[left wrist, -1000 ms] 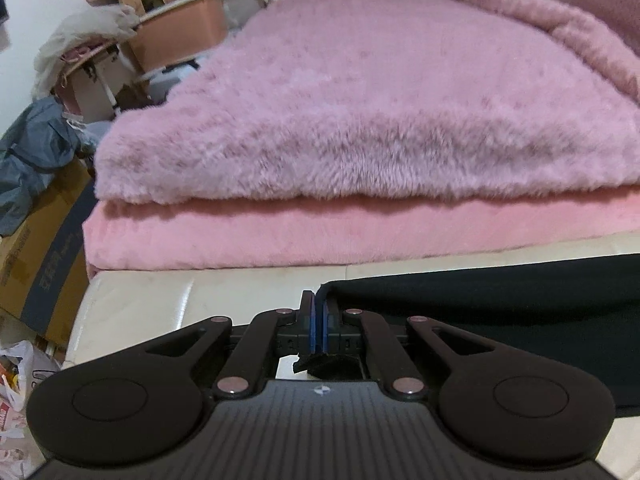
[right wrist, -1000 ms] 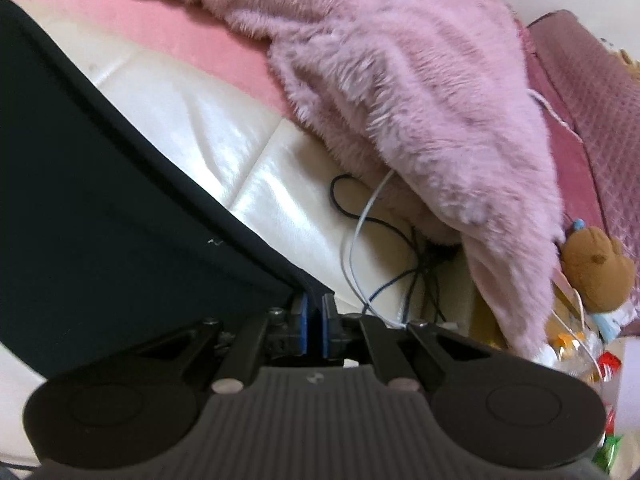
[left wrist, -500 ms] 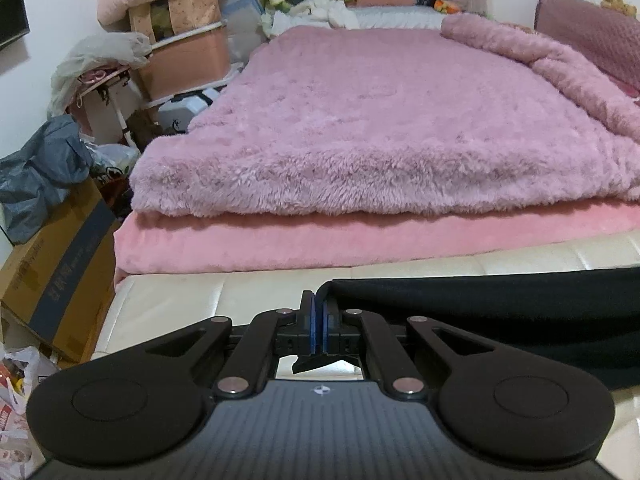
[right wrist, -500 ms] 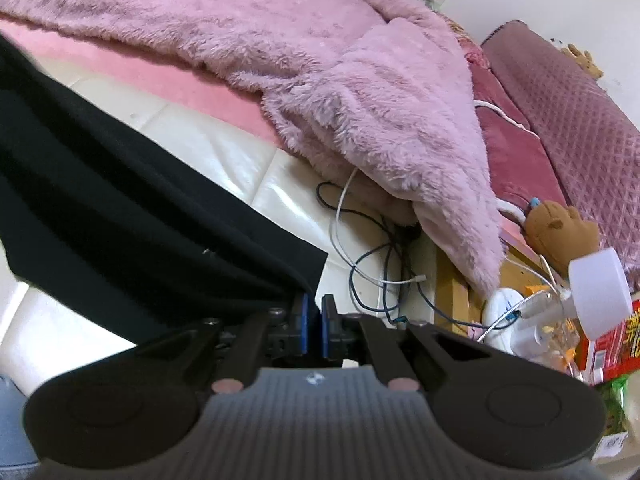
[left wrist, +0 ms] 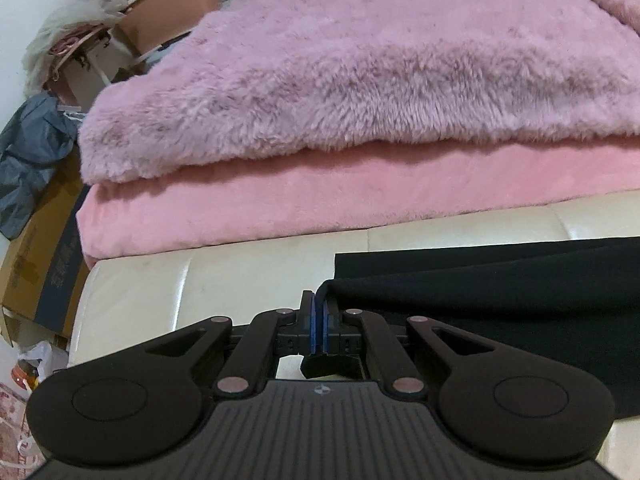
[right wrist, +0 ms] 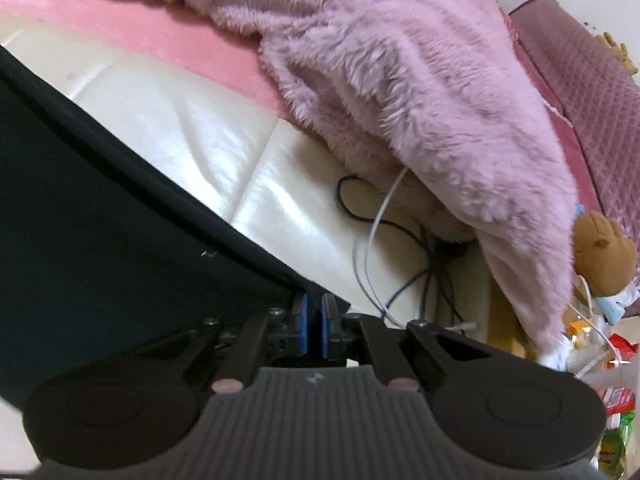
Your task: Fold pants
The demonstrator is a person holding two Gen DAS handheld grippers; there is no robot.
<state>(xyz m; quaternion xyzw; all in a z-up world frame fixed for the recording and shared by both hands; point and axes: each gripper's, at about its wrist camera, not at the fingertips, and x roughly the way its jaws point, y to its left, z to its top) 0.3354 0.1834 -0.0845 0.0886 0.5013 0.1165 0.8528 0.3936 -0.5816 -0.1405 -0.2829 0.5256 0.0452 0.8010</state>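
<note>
The black pants lie on the cream leather bench, stretching right from my left gripper. That gripper is shut on a corner of the pants, low over the bench. A second layer of black fabric lies just beyond it. In the right wrist view the pants fill the left side, their edge running diagonally. My right gripper is shut on the other corner, close above the bench.
A fluffy pink blanket over a pink sheet lies behind the bench. Cardboard boxes and bags stand at the left. Cables, a brown plush toy and snack packets lie at the right.
Both grippers have come down close to the bench, still holding the pants. A folded layer of black fabric now lies flat beyond the left gripper.
</note>
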